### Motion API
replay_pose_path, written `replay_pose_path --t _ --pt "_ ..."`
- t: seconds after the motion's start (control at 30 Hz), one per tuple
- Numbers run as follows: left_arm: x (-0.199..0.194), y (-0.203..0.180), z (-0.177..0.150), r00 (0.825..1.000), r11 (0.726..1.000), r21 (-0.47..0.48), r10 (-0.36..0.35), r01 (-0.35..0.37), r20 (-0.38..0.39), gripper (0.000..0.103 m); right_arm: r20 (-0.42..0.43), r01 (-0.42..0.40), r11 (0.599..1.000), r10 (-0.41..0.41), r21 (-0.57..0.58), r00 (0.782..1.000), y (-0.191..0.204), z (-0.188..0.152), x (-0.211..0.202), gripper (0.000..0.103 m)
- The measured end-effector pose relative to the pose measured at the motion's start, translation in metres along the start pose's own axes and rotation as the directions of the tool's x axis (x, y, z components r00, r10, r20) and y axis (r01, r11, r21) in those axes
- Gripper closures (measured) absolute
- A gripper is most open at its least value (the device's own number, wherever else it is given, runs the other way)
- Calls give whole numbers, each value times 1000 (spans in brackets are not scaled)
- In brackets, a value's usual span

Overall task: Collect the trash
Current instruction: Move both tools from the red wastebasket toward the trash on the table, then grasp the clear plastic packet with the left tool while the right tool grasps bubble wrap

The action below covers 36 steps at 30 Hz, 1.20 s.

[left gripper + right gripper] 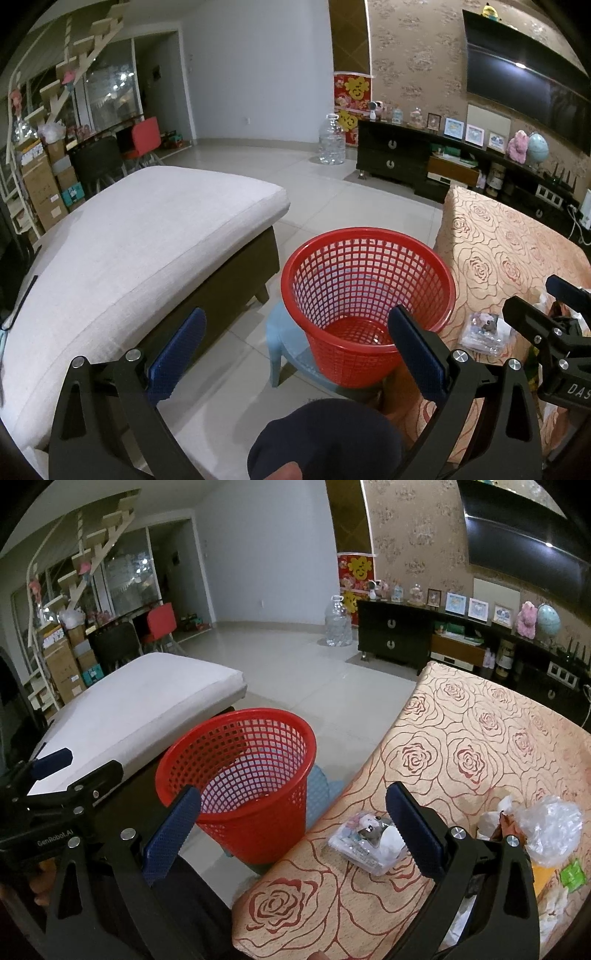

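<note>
A red mesh wastebasket (pixel 365 295) stands on a light blue stool (pixel 284 343) between a sofa and a table; it also shows in the right wrist view (pixel 240 775) and looks empty. My left gripper (pixel 295 350) is open and empty, just in front of the basket. My right gripper (pixel 291 830) is open and empty over the table's near left edge. A clear packet with a cartoon picture (pixel 365 838) lies on the table beside the right finger. Crumpled clear plastic (pixel 550 827), a white wrapper (pixel 508 806) and a green scrap (pixel 572 875) lie at the right.
The table has a rose-patterned cloth (pixel 461 746). A sofa with a white cushion (pixel 129 251) is at the left. A black TV cabinet (pixel 406 155) and a large water bottle (pixel 331 140) stand across the tiled floor. The person's knee (pixel 325 439) is below the left gripper.
</note>
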<state>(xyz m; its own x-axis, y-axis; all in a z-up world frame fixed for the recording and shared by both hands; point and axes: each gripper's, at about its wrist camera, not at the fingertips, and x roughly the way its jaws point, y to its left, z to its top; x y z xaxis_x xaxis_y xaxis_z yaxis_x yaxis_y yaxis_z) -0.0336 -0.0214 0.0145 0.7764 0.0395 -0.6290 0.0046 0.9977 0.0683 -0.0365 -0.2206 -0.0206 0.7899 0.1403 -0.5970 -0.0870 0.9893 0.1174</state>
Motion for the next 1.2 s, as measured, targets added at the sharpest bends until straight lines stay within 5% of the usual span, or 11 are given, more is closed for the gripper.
replay_pose_path --t 0.73,1.2 --pt "1 -2 -1 1000 1000 15 -9 9 6 8 12 12 1000 -12 1 1000 -5 -1 -5 6" --pt "-2 -37 6 993 990 79 -115 113 19 8 71 225 970 -232 90 970 -81 -2 -55 6"
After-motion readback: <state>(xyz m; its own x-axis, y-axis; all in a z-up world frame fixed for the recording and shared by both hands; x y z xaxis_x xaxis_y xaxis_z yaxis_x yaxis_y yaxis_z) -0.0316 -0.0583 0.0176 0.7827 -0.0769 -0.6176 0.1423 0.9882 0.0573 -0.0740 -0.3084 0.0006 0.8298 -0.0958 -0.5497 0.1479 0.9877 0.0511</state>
